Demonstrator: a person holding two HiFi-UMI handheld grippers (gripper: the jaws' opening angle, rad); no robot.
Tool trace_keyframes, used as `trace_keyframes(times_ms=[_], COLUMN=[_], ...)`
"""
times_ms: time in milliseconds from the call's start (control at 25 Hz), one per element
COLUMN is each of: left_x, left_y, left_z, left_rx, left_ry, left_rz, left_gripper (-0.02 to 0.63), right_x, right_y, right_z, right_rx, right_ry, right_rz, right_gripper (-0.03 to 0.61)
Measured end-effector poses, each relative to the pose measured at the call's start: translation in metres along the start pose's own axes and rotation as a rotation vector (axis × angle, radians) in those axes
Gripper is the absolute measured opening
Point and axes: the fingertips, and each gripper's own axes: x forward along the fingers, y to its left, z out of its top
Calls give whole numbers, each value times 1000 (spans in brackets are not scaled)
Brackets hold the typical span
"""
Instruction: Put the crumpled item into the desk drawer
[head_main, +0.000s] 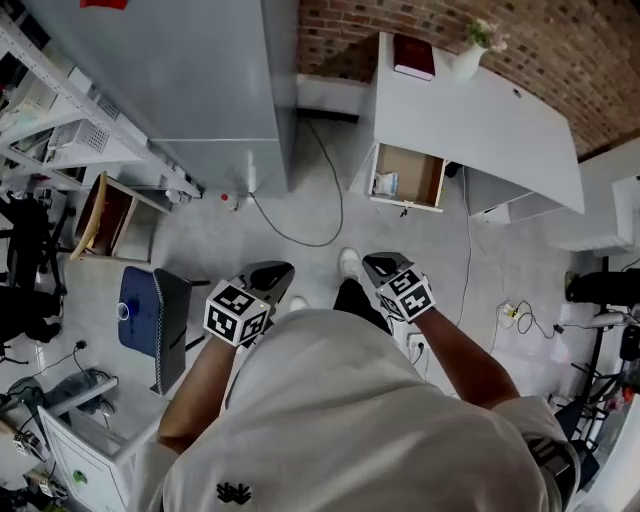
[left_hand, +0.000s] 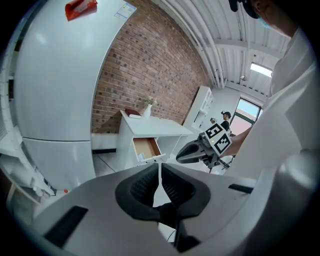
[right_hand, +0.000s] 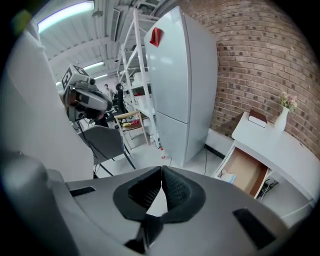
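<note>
The white desk (head_main: 480, 120) stands ahead against the brick wall, its wooden drawer (head_main: 412, 175) pulled open. A pale, crumpled item (head_main: 385, 184) lies in the drawer's left end; it also shows in the right gripper view as the crumpled item (right_hand: 228, 176) inside the drawer (right_hand: 248, 172). My left gripper (head_main: 272, 272) and right gripper (head_main: 380, 265) are held at waist height, well short of the desk. Both are shut with nothing between the jaws. In the left gripper view the left gripper (left_hand: 159, 169) faces the drawer (left_hand: 146, 147); the right gripper (right_hand: 161, 171) does too.
A tall grey fridge (head_main: 180, 80) stands left of the desk, with a cable (head_main: 300, 235) trailing over the floor. A dark chair (head_main: 160, 320) is at my left, with a wooden side table (head_main: 105, 215) behind it. A book (head_main: 414, 56) and vase (head_main: 468, 58) sit on the desk.
</note>
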Motion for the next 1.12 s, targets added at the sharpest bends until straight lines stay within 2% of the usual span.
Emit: trace_keyframes(times_ms=[440,1120], left_x=[-21,-46], left_y=[-24,-14], left_z=[-19,-43], left_rx=[20,-38], left_ry=[-19,-44], left_rz=[-40,7], left_gripper=[34,34], right_x=[-40,-40], right_y=[55,88], right_z=[13,34], right_rx=[3,-68], right_ry=[-70,-85], right_rz=[-12,23], right_gripper=[29,29])
